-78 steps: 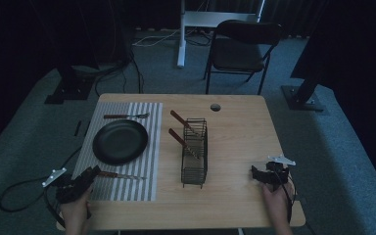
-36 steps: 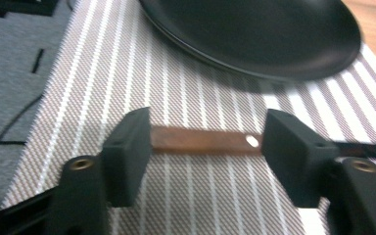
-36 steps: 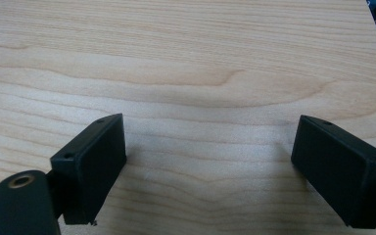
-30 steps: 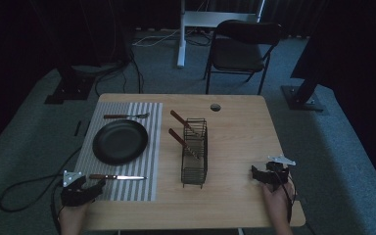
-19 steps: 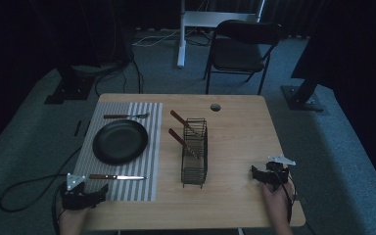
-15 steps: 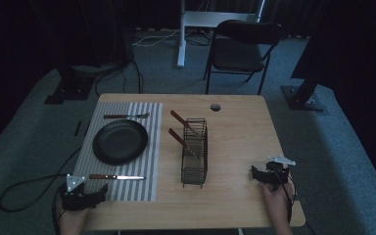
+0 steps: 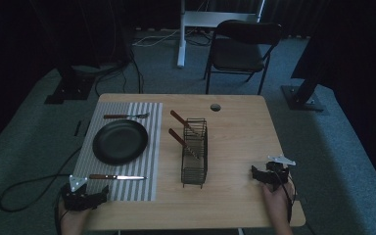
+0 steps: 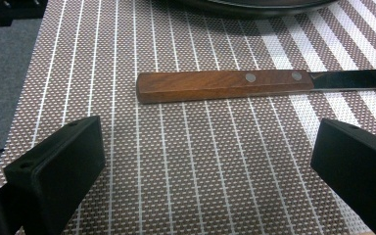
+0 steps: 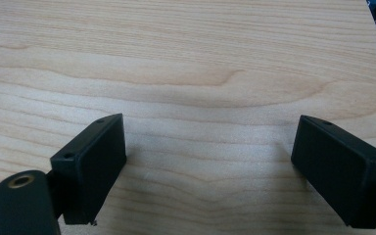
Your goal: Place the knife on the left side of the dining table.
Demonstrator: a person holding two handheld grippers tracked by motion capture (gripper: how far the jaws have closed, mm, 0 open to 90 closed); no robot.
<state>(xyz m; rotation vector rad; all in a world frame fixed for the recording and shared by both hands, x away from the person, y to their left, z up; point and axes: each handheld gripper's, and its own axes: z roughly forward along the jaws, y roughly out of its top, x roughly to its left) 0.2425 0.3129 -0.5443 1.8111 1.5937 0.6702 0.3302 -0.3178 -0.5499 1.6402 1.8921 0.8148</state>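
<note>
Left gripper view: left tool (image 8: pixel 205 161) wide, empty, knife (image 8: pixel 225 85) ahead.

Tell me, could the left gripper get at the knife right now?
Probably yes. The left gripper is open, and the knife lies flat on the mat just ahead of its jaws, with only bare mat between them. The plate sits beyond the knife, out of the way.
</note>
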